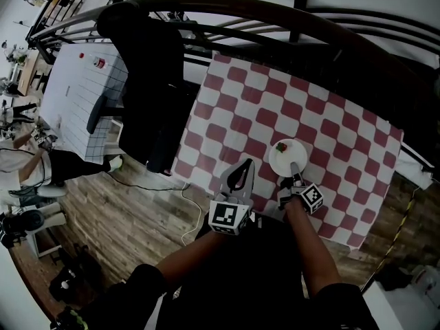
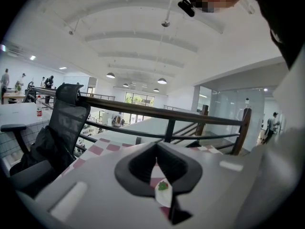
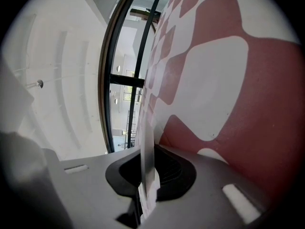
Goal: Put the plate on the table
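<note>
The right gripper [image 1: 295, 175] is clenched on the near rim of the small round white plate [image 1: 287, 158], held flat over the red-and-white checked tablecloth [image 1: 330, 126] near its front edge. The left gripper [image 1: 245, 165] hovers just beside it, its 2 jaws together, empty.

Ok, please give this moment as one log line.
right gripper: shut on plate rim | left gripper: shut, empty | plate: over table, touchdown unclear
</note>
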`<state>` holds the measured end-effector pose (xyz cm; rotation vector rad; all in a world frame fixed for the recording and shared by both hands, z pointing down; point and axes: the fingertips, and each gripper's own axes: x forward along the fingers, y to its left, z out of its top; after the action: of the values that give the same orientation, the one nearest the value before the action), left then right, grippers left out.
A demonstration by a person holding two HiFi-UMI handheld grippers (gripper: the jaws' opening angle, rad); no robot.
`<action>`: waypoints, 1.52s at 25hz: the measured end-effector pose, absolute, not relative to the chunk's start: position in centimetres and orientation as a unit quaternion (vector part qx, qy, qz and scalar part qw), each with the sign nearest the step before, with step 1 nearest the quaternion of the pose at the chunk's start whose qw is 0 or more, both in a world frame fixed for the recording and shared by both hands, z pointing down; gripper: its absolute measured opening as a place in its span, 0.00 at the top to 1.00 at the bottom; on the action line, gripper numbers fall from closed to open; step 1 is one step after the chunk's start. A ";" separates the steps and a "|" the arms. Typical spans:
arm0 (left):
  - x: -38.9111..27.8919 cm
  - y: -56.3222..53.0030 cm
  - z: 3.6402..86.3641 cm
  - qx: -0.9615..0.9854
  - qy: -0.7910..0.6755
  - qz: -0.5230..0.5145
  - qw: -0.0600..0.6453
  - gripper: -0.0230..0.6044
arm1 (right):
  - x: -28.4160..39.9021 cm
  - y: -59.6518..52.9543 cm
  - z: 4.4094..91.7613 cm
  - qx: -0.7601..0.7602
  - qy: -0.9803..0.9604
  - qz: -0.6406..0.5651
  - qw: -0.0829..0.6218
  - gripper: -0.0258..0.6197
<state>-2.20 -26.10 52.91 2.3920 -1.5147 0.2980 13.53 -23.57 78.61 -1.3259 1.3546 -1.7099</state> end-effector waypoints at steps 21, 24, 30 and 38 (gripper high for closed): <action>-1.2 -25.5 53.1 0.835 -0.520 0.109 0.143 0.95 | 12.9 -24.3 77.9 -0.495 0.517 -0.659 0.233 0.59; -1.3 -25.7 52.8 0.833 -0.525 0.103 0.142 0.95 | 12.8 -24.1 77.7 -0.504 0.522 -0.657 0.205 0.55; -1.7 -25.1 52.7 0.835 -0.523 0.094 0.147 0.95 | 12.8 -23.5 77.3 -0.521 0.533 -0.648 0.154 0.43; -3.3 -24.3 52.2 0.836 -0.523 0.080 0.145 0.95 | 13.6 -21.9 77.3 -0.548 0.532 -0.634 0.124 0.36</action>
<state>-3.34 -24.28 52.18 2.4083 -1.5069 0.2298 13.56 -21.86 77.30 -1.5968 1.5513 -1.8481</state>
